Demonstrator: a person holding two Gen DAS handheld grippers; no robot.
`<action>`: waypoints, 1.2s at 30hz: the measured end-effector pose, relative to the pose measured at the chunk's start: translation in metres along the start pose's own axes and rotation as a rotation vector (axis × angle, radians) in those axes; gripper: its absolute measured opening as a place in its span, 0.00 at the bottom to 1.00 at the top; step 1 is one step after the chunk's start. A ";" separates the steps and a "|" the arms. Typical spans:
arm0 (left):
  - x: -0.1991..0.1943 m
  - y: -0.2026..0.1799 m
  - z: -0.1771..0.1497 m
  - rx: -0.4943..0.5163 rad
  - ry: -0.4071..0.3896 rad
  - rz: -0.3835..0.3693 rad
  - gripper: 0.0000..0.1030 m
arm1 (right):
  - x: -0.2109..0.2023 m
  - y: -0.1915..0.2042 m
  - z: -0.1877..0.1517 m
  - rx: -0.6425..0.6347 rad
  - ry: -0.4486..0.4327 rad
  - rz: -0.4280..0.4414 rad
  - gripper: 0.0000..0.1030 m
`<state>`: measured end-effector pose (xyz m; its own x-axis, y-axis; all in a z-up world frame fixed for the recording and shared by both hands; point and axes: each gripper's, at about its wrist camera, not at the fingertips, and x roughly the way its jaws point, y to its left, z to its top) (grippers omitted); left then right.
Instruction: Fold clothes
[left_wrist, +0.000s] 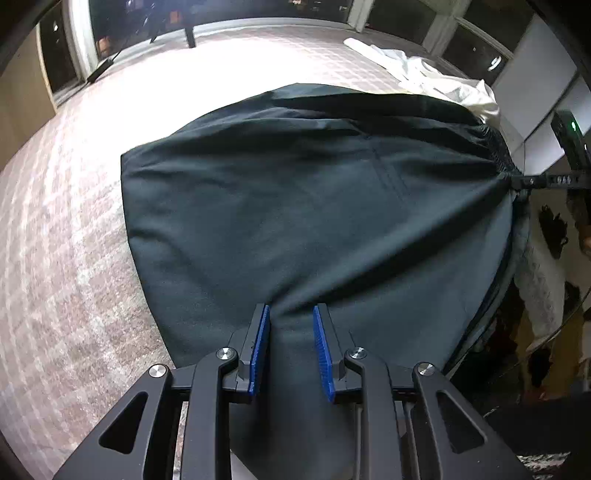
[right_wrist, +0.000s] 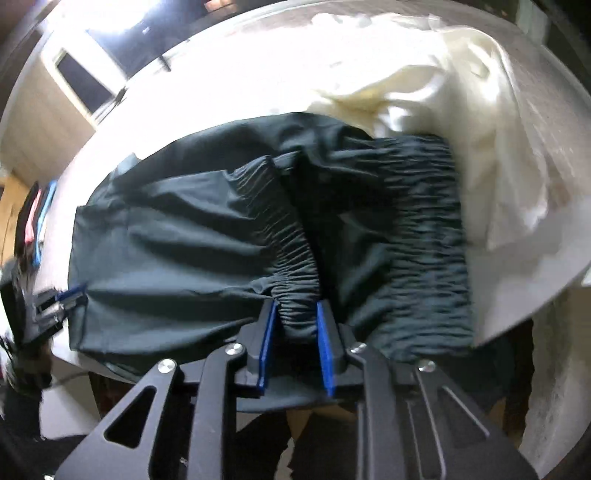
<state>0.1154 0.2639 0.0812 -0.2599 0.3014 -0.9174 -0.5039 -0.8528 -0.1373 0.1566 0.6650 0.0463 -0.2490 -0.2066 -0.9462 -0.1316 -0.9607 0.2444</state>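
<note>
My left gripper (left_wrist: 291, 314) pinches the dark shorts (left_wrist: 295, 206) spread on the table (left_wrist: 55, 258); my right gripper (right_wrist: 295, 310) clamps their waistband (right_wrist: 291, 258). Bunched elastic could slip, skewing the fold.

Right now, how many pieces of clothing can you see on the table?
2. The dark shorts lie nearest, gripped by both tools. The white garment is crumpled behind their waistband at the far side. More could be hidden underneath.

near hem: dark garment (left_wrist: 295, 206) runs under my left gripper (left_wrist: 291, 314), cut by frame bottom
white cloth (right_wrist: 461, 110): overexposed, type unclear
colored stack (right_wrist: 35, 218): blurred, can't identify
</note>
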 end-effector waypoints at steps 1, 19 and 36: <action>0.002 -0.004 0.000 0.007 0.001 0.006 0.23 | 0.002 0.004 0.001 -0.020 0.039 -0.004 0.25; -0.041 0.021 -0.013 -0.106 -0.042 0.065 0.24 | 0.014 0.033 0.076 -0.063 -0.135 -0.015 0.27; -0.012 0.111 0.093 0.139 0.072 -0.075 0.32 | 0.019 0.240 -0.093 -0.065 -0.120 0.324 0.34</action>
<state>-0.0141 0.2052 0.1115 -0.1598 0.3261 -0.9317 -0.6300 -0.7604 -0.1581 0.2092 0.4138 0.0674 -0.3795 -0.4828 -0.7893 0.0326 -0.8595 0.5101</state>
